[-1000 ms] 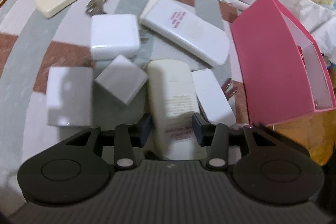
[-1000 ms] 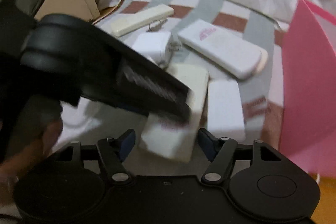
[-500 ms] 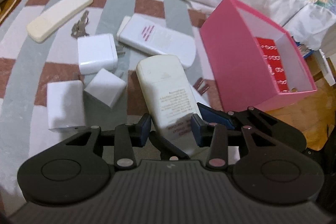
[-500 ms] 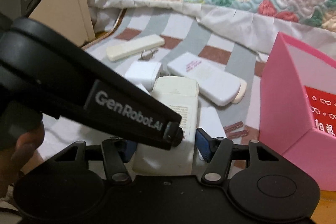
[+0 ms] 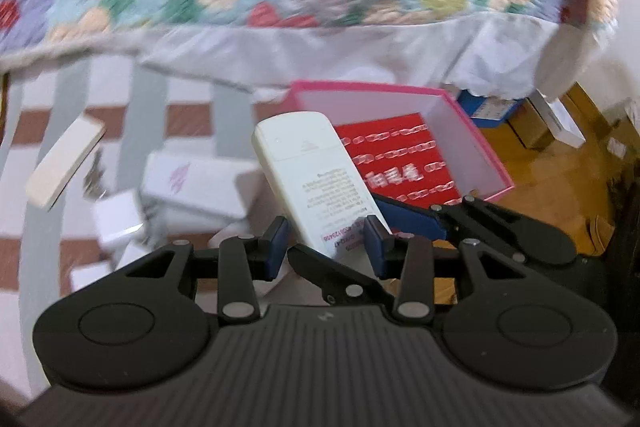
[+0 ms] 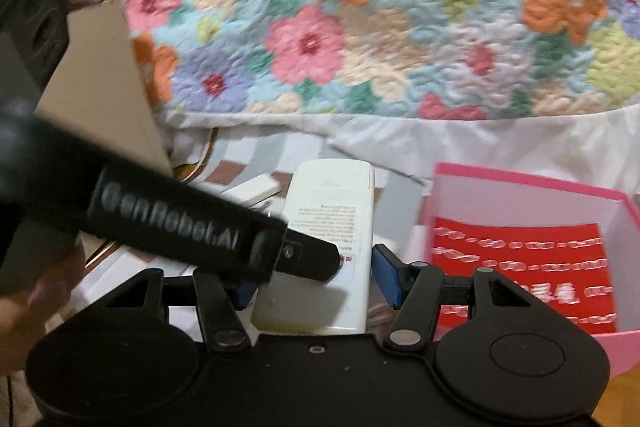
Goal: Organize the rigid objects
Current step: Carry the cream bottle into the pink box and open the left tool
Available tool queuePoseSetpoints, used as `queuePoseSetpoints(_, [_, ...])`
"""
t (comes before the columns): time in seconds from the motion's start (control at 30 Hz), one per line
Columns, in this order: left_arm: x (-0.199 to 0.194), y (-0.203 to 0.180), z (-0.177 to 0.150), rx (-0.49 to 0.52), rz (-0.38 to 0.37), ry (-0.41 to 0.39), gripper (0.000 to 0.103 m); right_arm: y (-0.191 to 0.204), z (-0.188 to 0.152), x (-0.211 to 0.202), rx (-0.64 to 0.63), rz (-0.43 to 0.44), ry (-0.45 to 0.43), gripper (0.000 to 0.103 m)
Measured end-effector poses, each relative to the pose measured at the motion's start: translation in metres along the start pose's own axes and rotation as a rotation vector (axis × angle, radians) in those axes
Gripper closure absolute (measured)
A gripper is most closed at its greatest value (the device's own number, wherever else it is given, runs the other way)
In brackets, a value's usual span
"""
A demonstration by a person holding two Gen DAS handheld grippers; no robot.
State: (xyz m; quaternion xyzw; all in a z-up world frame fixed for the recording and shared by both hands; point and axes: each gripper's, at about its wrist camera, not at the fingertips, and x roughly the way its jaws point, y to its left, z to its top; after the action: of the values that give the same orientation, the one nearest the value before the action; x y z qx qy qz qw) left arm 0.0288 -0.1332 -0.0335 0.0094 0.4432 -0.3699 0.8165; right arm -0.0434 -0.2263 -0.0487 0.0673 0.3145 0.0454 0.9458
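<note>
Both grippers hold one cream-white remote [image 5: 316, 171], lifted off the cloth with its far end tilted up. My left gripper [image 5: 326, 247] is shut on its near end. My right gripper [image 6: 316, 287] is shut on the same remote [image 6: 332, 223], and the left gripper's black body crosses in front of it. An open pink box [image 5: 464, 119] with a red printed card on its floor stands just right of the remote; it also shows in the right wrist view [image 6: 532, 187]. Its inside holds only the card.
Still on the striped cloth at left: a beige bar [image 5: 64, 163], a long white remote [image 5: 196, 187], a white charger [image 5: 116, 223], keys. A floral quilt [image 6: 380, 19] rises behind. A cardboard box [image 6: 104, 83] stands left. Wooden floor and small boxes [image 5: 492, 107] lie right.
Both grippers have lifted the cream remote off the cloth and tilted it up, moving it right toward the pink box. The box's open inside has come into view.
</note>
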Motion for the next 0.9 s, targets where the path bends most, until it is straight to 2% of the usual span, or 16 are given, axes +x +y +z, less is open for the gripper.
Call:
queuePoseSetpoints(0.2, [0.039,-0.047,0.031,0.041,-0.056,0.035,0.064,-0.061,0.006,-0.016,0.049,-0.067,0.016,0.039])
queuePoseSetpoints(0.37, [0.093,-0.082,0.050,0.053,-0.074,0.112,0.063,-0.127,0.000,-0.006,0.177,-0.061,0.072,0.039])
queuePoseSetpoints(0.5, [0.143,-0.102,0.059,0.034,-0.081,0.173,0.063,-0.165,-0.009,0.006,0.218,-0.102,0.110,0.039])
queuePoseSetpoints(0.63, [0.180,-0.114,0.063,0.015,-0.097,0.198,0.063,-0.192,-0.016,0.017,0.233,-0.141,0.143,0.039])
queuePoseSetpoints(0.8, [0.225,-0.116,0.060,-0.078,-0.103,0.245,0.063,-0.214,-0.026,0.035,0.249,-0.194,0.219,0.039])
queuePoseSetpoints(0.9, [0.237,-0.123,0.061,-0.047,-0.081,0.251,0.064,-0.219,-0.030,0.044,0.215,-0.217,0.244,0.041])
